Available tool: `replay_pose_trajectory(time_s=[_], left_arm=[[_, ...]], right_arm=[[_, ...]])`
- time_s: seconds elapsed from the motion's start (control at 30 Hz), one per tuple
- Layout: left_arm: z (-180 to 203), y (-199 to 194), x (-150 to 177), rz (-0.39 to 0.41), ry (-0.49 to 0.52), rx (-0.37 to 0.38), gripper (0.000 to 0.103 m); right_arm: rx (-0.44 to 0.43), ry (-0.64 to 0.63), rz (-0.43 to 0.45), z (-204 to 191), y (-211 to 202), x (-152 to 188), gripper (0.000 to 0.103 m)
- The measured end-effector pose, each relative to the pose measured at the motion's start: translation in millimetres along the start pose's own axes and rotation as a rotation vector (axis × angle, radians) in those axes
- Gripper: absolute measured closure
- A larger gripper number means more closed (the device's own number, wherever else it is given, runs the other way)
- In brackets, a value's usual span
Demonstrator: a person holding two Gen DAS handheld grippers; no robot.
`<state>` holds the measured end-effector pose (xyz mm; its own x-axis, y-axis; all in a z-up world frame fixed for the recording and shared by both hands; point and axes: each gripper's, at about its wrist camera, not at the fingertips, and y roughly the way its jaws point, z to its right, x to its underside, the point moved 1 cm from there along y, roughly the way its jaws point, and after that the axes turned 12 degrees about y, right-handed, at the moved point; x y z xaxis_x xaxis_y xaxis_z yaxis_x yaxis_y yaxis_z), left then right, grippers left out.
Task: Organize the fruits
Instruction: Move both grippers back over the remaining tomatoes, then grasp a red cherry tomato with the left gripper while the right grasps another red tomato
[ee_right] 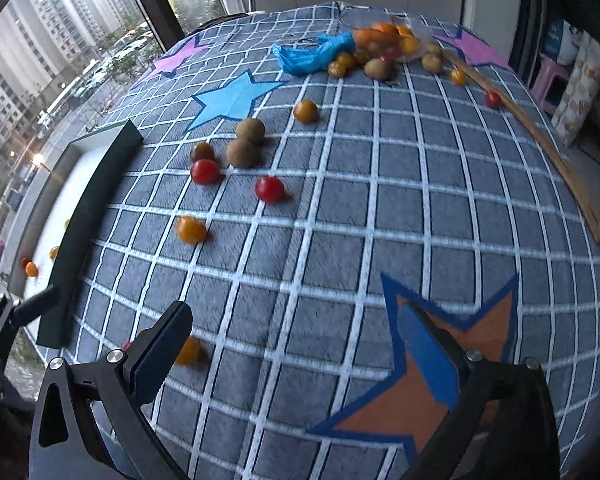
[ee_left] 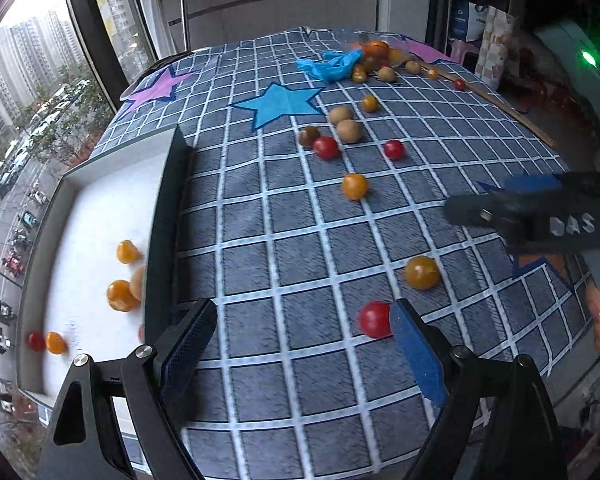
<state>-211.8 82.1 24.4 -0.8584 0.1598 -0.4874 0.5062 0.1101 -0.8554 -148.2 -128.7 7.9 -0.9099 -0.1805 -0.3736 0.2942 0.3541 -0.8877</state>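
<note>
1. The grey checked cloth [ee_left: 300,248] with coloured stars covers the table and spreads out ahead of both grippers.
2. The white tray [ee_left: 84,240], with a dark wall on its near side, lies to the left of the left gripper [ee_left: 300,344]; in the right wrist view the tray [ee_right: 52,208] sits far left, beyond the right gripper [ee_right: 296,344].
3. A blue bag [ee_left: 332,65] lies crumpled at the far end of the cloth, touching a heap of fruit [ee_left: 376,54].
4. The left gripper hovers over the cloth with its jaws spread wide and nothing between them.
5. The right gripper is likewise spread wide and empty, above an orange star [ee_right: 452,384].
6. Two brown fruits [ee_left: 345,124] rest touching each other, well ahead of the left gripper.
7. A yellow tomato [ee_left: 422,272] lies ahead and to the right of the left gripper.
8. A red tomato [ee_left: 375,319] sits just beside the inner face of the left gripper's right finger; whether it touches is unclear.
9. Several yellow and red fruits [ee_left: 120,295] lie inside the tray.
10. Another yellow tomato [ee_right: 189,350] peeks out just beyond the right gripper's left finger, blurred.
</note>
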Motion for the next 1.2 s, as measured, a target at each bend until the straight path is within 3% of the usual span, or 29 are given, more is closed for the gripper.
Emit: replay_pose_trajectory(time_s=[0.23, 0.3, 0.37, 0.53, 0.67, 0.83, 0.87, 1.0, 1.2], left_arm=[[19.6, 6.9, -2.0, 0.01, 0.026, -0.005, 0.014], [22.3, 9.7, -3.0, 0.007, 0.024, 0.0, 0.015], [26.2, 13.9, -4.5, -0.005, 0.027, 0.003, 0.028], [33.2, 24.1, -5.4, -0.033, 0.04, -0.011, 0.029], [38.9, 25.5, -6.9, -0.025, 0.045, -0.013, 0.035], [41.5, 25.2, -10.7, -0.024, 0.029, 0.005, 0.061], [42.5, 25.3, -11.6, -0.024, 0.029, 0.012, 0.069], [43.1, 24.0, -11.8, -0.024, 0.028, 0.036, 0.078], [27.2, 22.3, -6.8, -0.031, -0.045, 0.101, 0.078]], right_arm=[[0.028, -0.044, 0.021, -11.1, 15.6, -15.3, 0.004], [0.034, -0.055, 0.023, -14.3, 21.2, -19.0, 0.015], [0.038, -0.058, 0.018, -16.1, 27.0, -22.6, 0.017], [0.06, -0.067, 0.027, -18.9, 38.0, -30.2, 0.021], [0.088, -0.1, 0.051, -26.6, 43.6, -35.2, 0.025], [0.104, -0.126, 0.071, -37.7, 48.2, -42.4, 0.045], [0.101, -0.129, 0.072, -40.0, 48.7, -43.9, 0.054], [0.092, -0.133, 0.077, -45.1, 49.6, -46.8, 0.082], [0.019, -0.084, 0.042, -35.7, 43.3, -43.2, 0.082]])
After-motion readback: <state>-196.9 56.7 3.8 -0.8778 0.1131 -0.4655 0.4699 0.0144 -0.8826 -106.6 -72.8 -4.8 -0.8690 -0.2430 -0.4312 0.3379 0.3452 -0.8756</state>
